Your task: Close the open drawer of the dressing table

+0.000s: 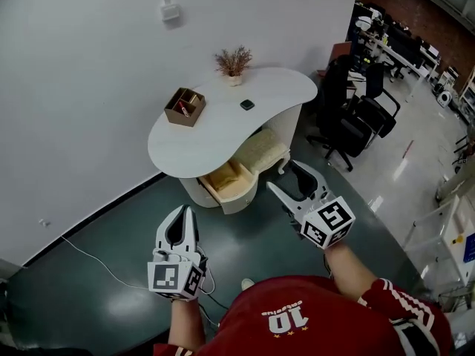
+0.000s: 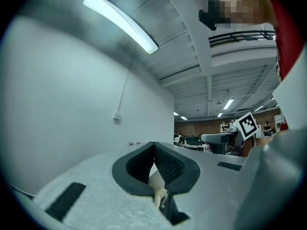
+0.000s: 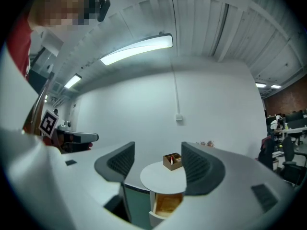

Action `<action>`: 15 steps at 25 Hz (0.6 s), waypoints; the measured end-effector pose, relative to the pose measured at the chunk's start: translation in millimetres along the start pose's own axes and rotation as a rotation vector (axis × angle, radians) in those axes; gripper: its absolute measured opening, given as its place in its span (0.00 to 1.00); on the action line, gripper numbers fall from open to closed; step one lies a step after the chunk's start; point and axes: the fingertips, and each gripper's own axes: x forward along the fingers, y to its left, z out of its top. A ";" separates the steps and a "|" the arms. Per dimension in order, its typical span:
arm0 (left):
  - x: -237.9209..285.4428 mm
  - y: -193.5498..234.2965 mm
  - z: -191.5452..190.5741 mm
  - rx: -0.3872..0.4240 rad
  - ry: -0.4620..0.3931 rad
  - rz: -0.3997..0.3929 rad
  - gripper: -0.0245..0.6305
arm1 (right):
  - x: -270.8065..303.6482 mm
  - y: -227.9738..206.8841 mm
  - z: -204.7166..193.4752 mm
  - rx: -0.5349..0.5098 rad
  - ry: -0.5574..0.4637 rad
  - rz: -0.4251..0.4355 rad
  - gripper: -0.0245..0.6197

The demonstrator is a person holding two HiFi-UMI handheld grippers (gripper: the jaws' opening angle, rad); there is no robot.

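The white dressing table [image 1: 223, 128] stands against the wall, and its cream drawer [image 1: 225, 179] is pulled out at the near end. Both grippers hover over the floor short of it. My left gripper [image 1: 184, 212] is shut and empty, left of the drawer; its fingertips meet in the left gripper view [image 2: 154, 147]. My right gripper [image 1: 283, 175] is open and empty, to the right of the drawer. In the right gripper view [image 3: 158, 164] the tabletop [image 3: 160, 178] and the open drawer [image 3: 168, 204] show between its spread fingers, some way off.
A cushioned stool [image 1: 262, 150] is tucked under the table beside the drawer. On top sit a wooden organiser box [image 1: 185, 107], a dried plant [image 1: 234, 63] and a small dark object [image 1: 247, 104]. Black office chairs [image 1: 356, 117] stand at the right. A cable [image 1: 96, 262] lies on the floor.
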 end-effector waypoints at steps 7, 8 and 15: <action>9.8 -20.1 -8.8 -0.014 0.018 -0.102 0.04 | 2.6 -2.9 -28.5 -0.012 0.013 -0.033 0.61; 11.7 -22.8 -9.7 -0.010 0.019 -0.115 0.04 | 2.9 -5.3 -35.3 -0.014 0.016 -0.047 0.59; 18.9 -33.6 -46.7 0.032 0.086 -0.173 0.04 | 0.7 -18.7 -120.2 -0.010 0.138 -0.123 0.56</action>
